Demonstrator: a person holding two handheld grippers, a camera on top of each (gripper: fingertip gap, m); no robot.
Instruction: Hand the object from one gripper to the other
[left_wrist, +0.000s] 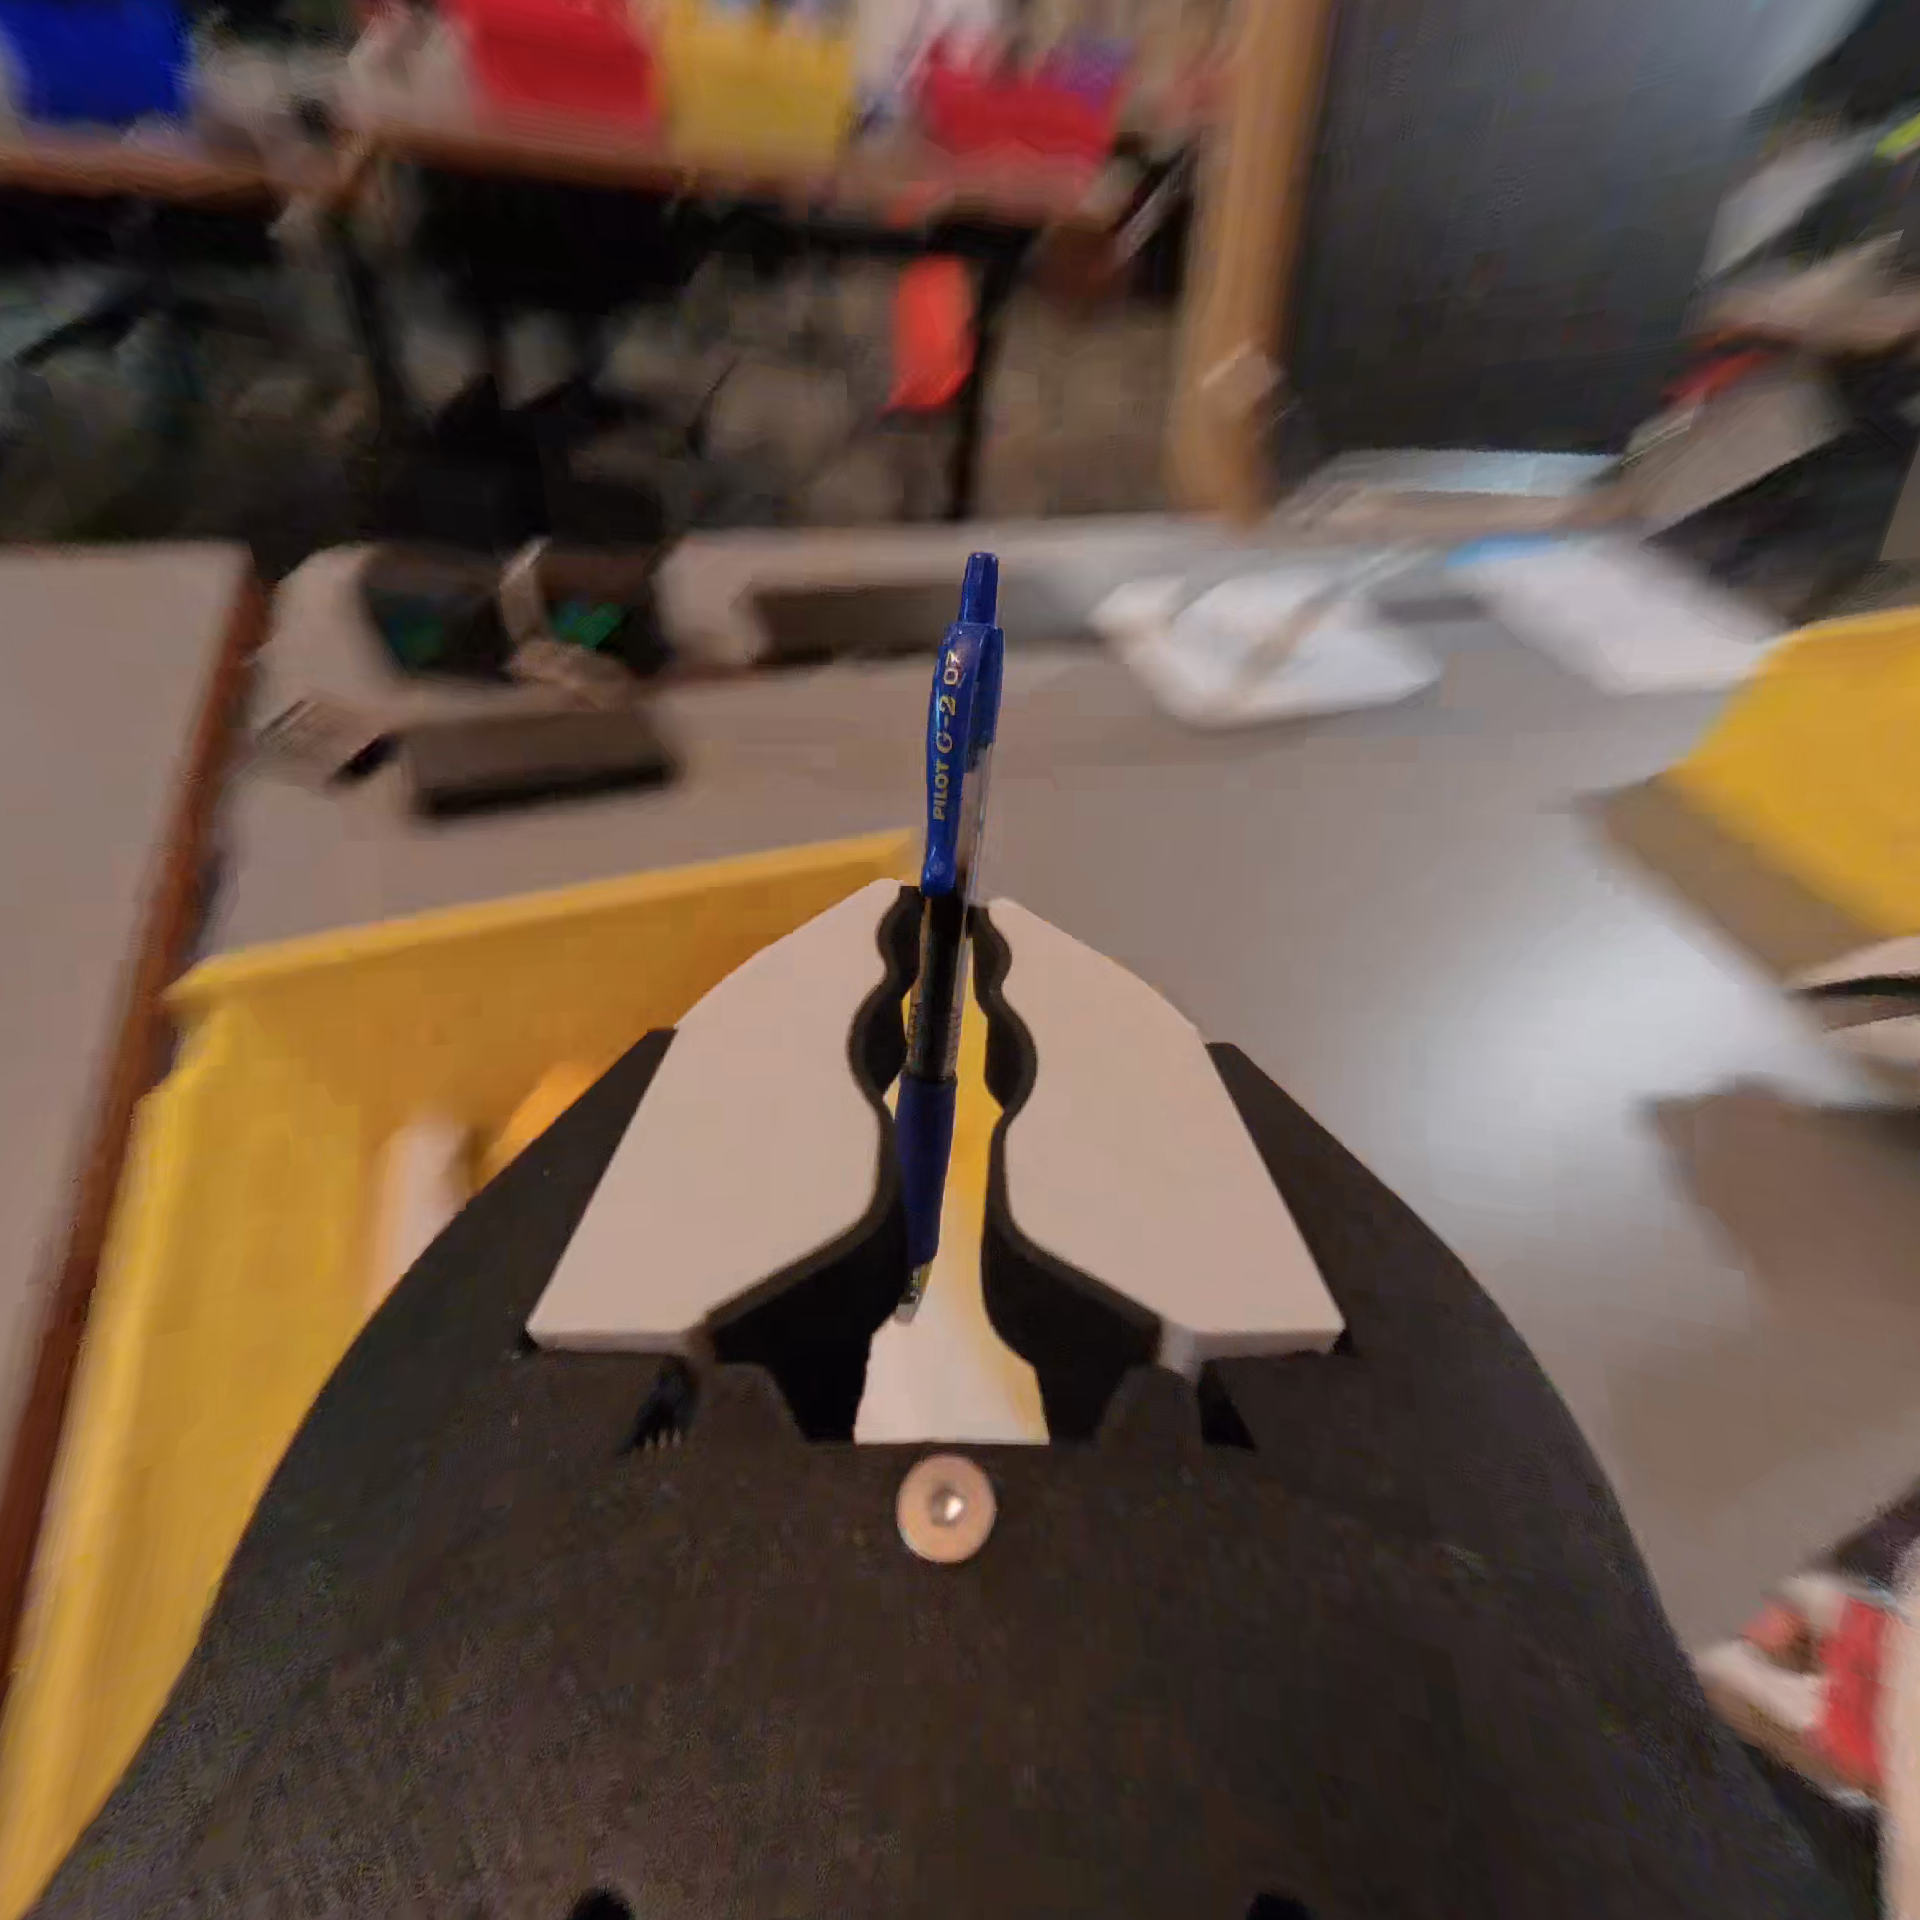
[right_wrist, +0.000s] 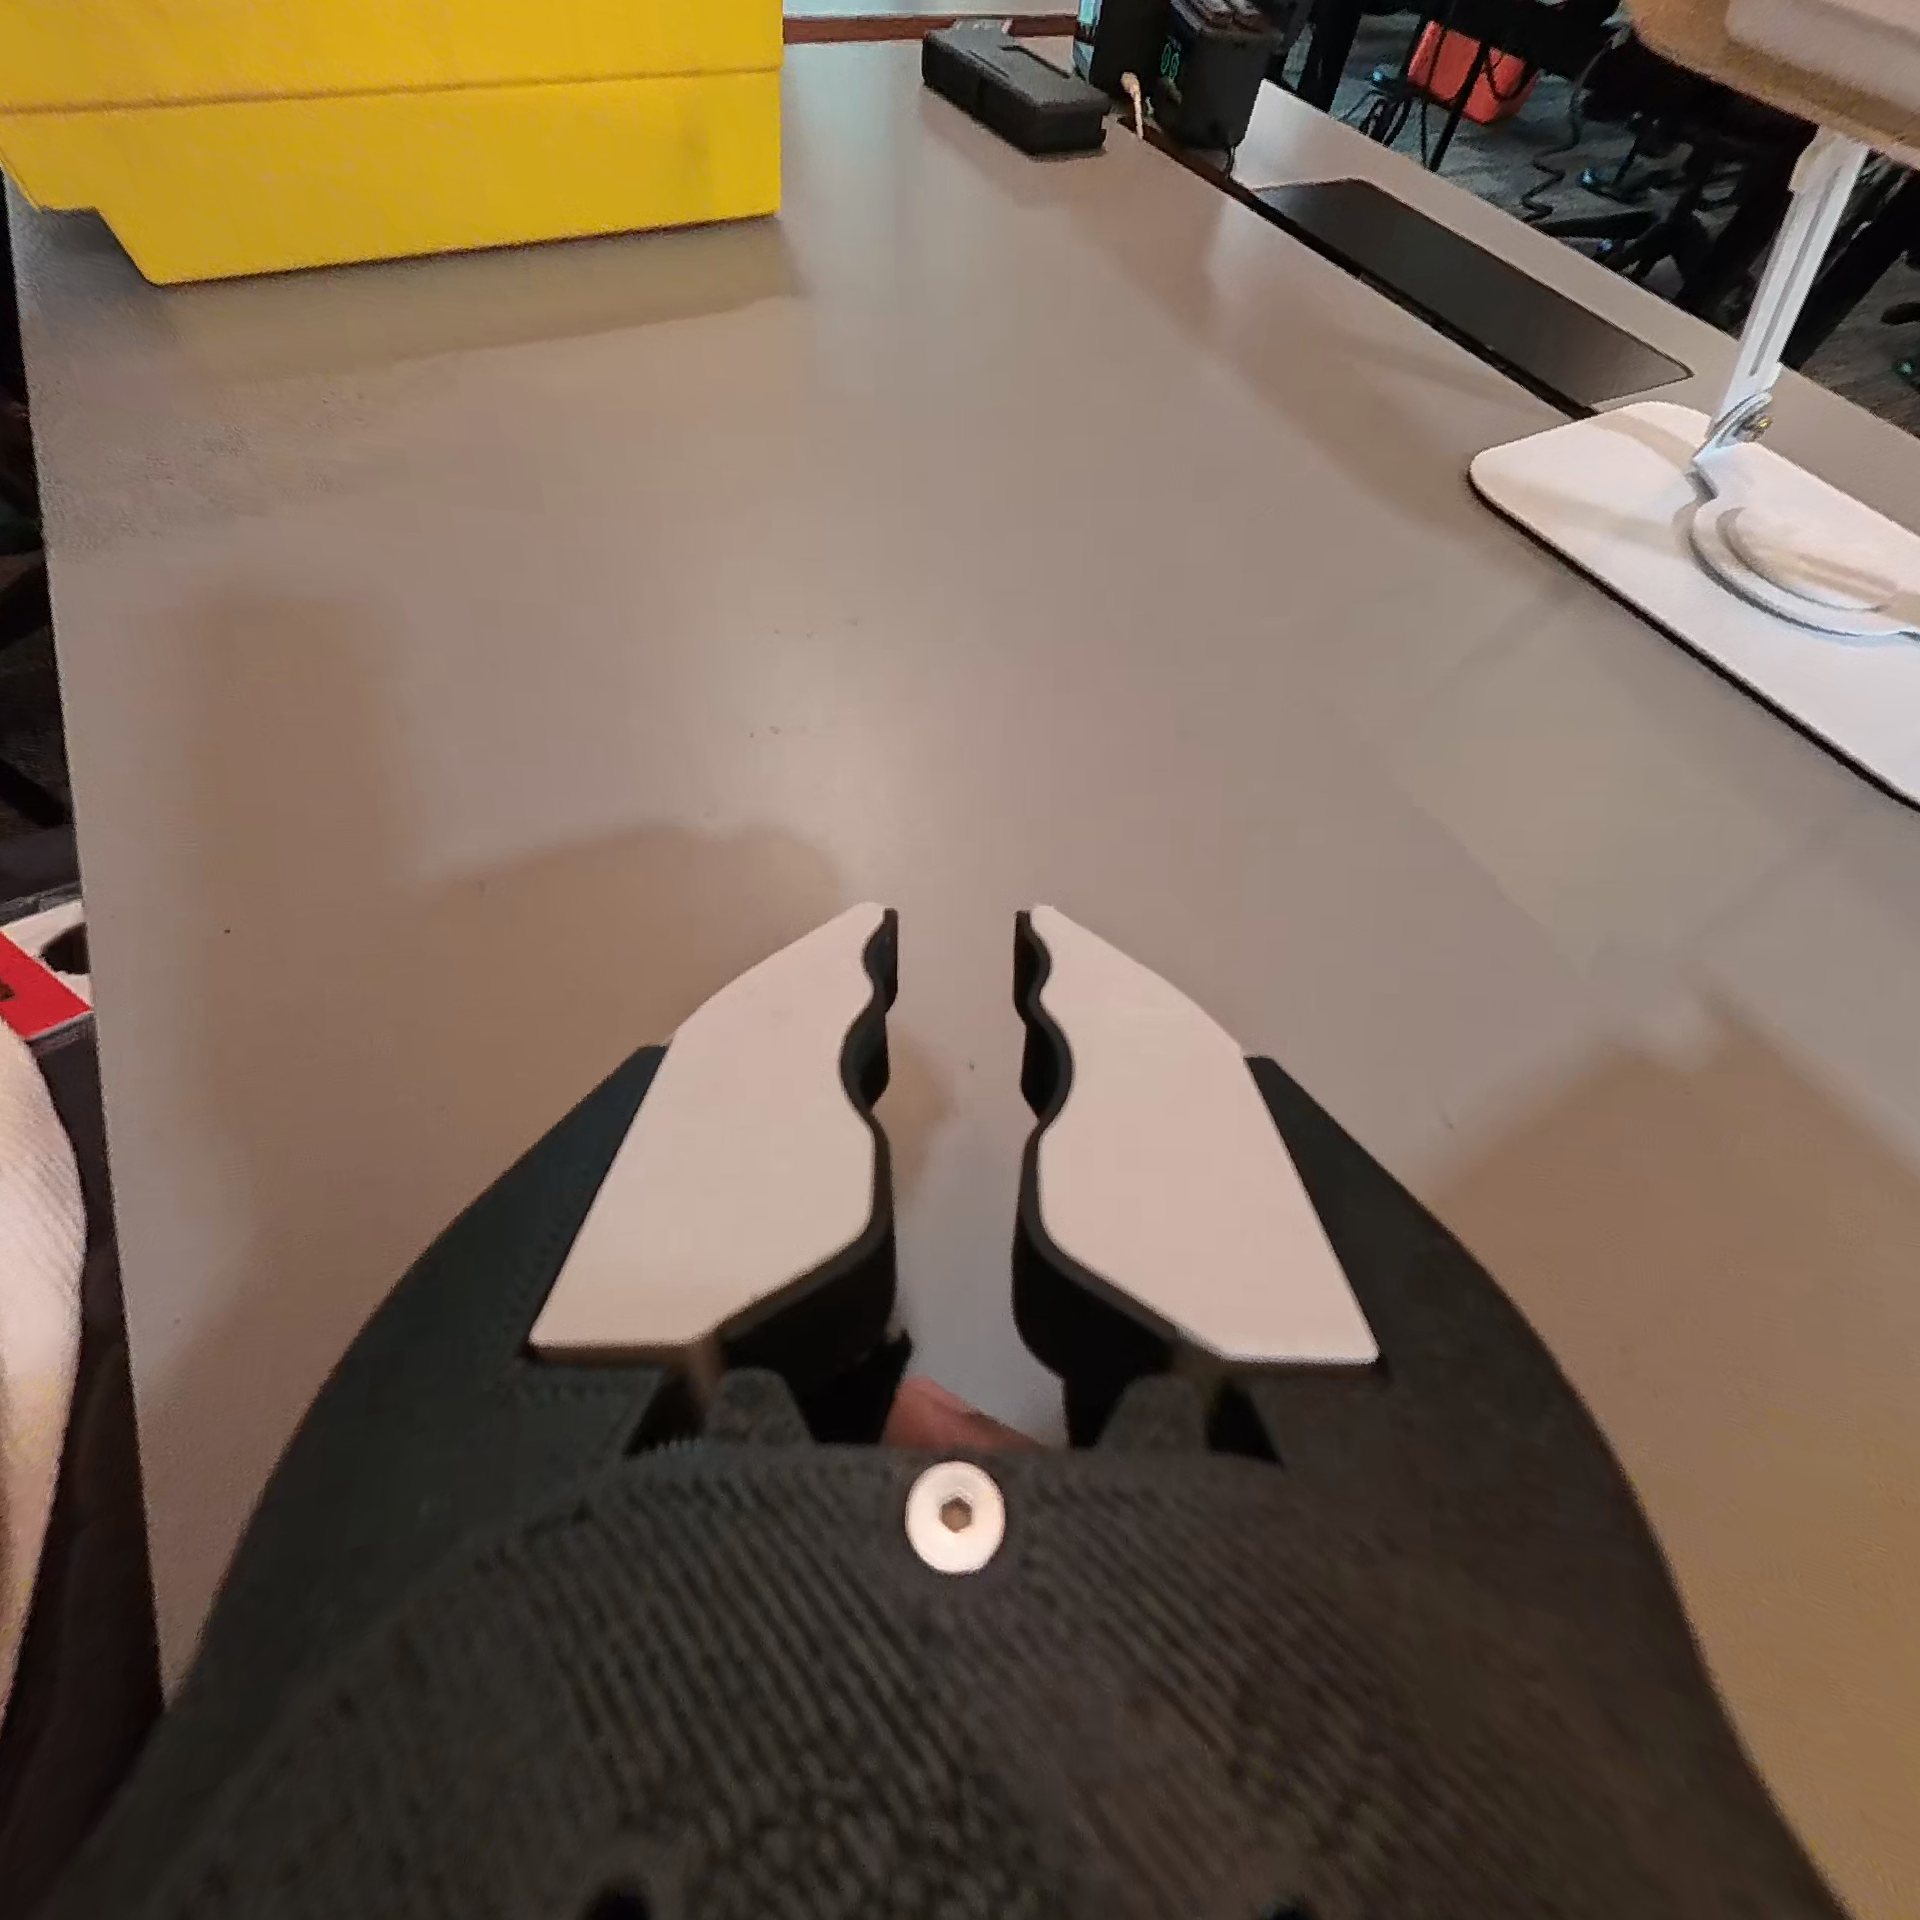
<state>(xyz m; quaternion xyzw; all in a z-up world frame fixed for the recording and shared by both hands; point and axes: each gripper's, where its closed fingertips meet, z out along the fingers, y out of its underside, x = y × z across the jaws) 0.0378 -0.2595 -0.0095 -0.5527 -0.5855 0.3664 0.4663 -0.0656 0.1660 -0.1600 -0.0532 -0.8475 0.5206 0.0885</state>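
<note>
Blue pen (left_wrist: 961, 727) clamped in left gripper (left_wrist: 943, 904) above yellow bin (left_wrist: 436, 966); right gripper (right_wrist: 956, 920) agape.

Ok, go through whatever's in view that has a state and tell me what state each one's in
left gripper: shut on the pen.
pen: upright between the fingers, clip end up, off the table.
right gripper: open, empty, above the table.
yellow bin: resting on the table; contents not visible in the right wrist view.
</note>
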